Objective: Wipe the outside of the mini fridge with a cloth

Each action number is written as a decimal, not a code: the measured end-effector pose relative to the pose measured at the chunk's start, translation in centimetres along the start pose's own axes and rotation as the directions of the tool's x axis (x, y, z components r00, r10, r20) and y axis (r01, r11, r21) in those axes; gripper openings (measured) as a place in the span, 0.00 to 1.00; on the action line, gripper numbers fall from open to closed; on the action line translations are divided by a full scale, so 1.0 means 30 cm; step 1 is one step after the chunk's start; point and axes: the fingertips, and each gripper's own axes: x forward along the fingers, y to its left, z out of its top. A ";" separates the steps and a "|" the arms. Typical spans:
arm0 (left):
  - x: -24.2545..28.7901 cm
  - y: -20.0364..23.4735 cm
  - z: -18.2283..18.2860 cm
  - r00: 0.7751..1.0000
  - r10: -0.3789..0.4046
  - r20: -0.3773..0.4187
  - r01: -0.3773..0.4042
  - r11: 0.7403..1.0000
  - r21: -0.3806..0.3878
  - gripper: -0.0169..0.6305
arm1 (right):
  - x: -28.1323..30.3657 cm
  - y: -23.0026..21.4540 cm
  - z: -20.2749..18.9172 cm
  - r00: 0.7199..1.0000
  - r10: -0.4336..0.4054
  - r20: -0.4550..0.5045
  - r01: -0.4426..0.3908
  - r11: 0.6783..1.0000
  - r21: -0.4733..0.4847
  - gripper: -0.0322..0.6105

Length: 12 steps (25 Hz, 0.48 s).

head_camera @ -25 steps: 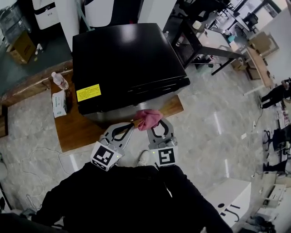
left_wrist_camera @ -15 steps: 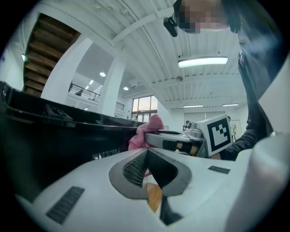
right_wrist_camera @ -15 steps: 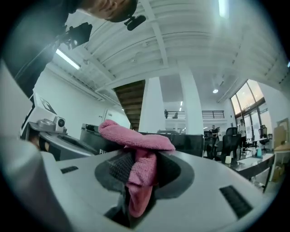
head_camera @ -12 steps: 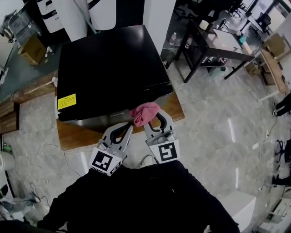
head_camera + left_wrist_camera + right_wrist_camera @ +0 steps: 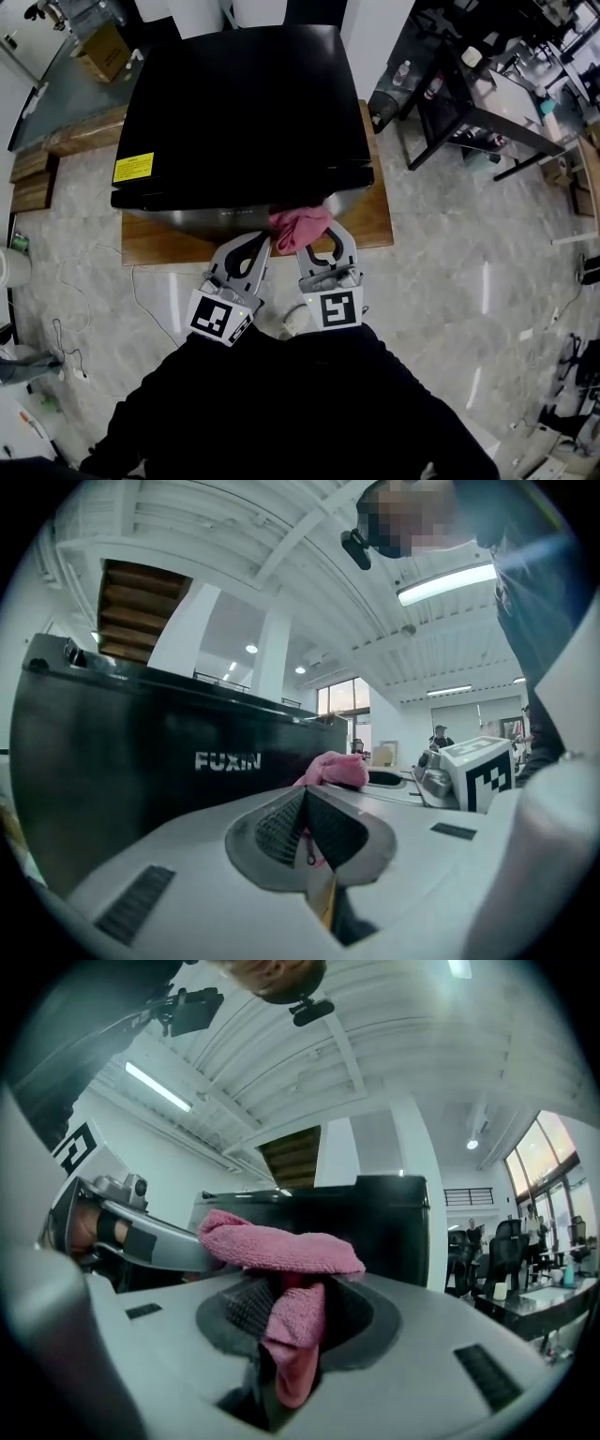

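Mini fridge: a black mini fridge stands on a low wooden platform, its door side turned toward the person. The front edge runs left to right across the head view.
Lettering: "FUXIN" reads upright on the fridge's dark front in the left gripper view.
Label: a yellow sticker sits on the fridge's top near its front left corner.
Cloth: a bunched pink cloth lies against the fridge's front, right of the door's middle and just under the top's front edge. Its longer side runs along that edge.
Right gripper: the right gripper points at the fridge's front, jaws clamped on a fold of the cloth. The rest is heaped over the jaw tips.
Left gripper: the left gripper points at the fridge's front just left of the cloth, its jaws pressed together.
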 end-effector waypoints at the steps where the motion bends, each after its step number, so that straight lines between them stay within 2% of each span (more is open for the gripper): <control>1: 0.001 -0.004 -0.030 1.000 0.005 -0.009 -0.005 1.000 0.005 0.04 | 0.001 0.007 -0.034 1.000 0.009 -0.017 -0.008 1.000 0.007 0.25; 9: 0.054 0.028 -0.334 0.993 0.043 -0.108 -0.040 0.999 0.026 0.04 | 0.023 0.054 -0.279 0.996 0.022 -0.082 -0.021 1.000 0.009 0.25; 12: 0.084 0.044 -0.456 0.989 0.046 -0.142 -0.046 0.999 0.006 0.04 | 0.034 0.063 -0.405 0.992 0.021 -0.122 -0.017 0.999 0.036 0.25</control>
